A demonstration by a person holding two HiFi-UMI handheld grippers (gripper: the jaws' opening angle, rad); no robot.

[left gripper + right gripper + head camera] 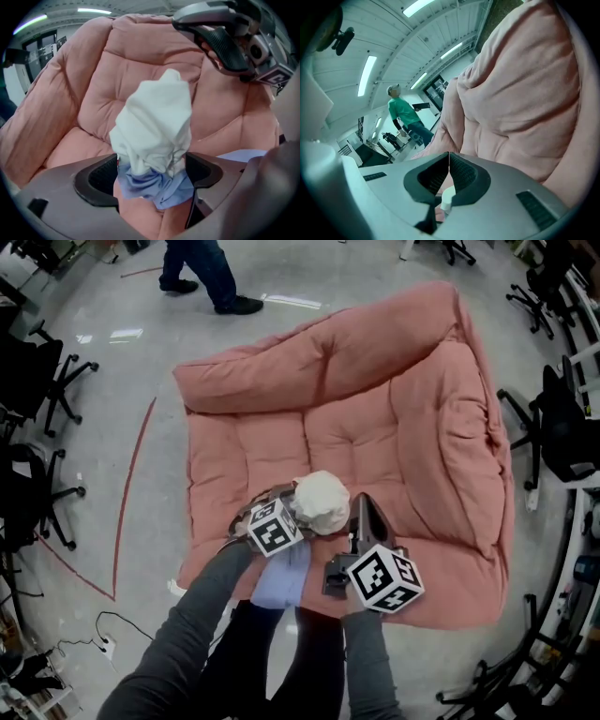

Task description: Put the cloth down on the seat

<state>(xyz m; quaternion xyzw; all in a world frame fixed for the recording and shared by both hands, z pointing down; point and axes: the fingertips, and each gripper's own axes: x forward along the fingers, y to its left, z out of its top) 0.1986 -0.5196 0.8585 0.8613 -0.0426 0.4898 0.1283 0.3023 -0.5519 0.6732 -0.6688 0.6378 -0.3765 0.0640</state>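
A bunched white cloth lies on the pink padded seat, near its front edge. In the left gripper view the white cloth stands up between the jaws, with a pale blue cloth under it. My left gripper is open at full width, and its pads do not press the cloth. In the head view the left gripper sits just left of the bundle. My right gripper is beside the bundle on its right, shut with nothing held. The right gripper faces the seat's pink back.
A person walks on the floor beyond the seat. Office chairs stand at the left and at the right. A red line runs along the floor to the left. A cable and socket strip lie at lower left.
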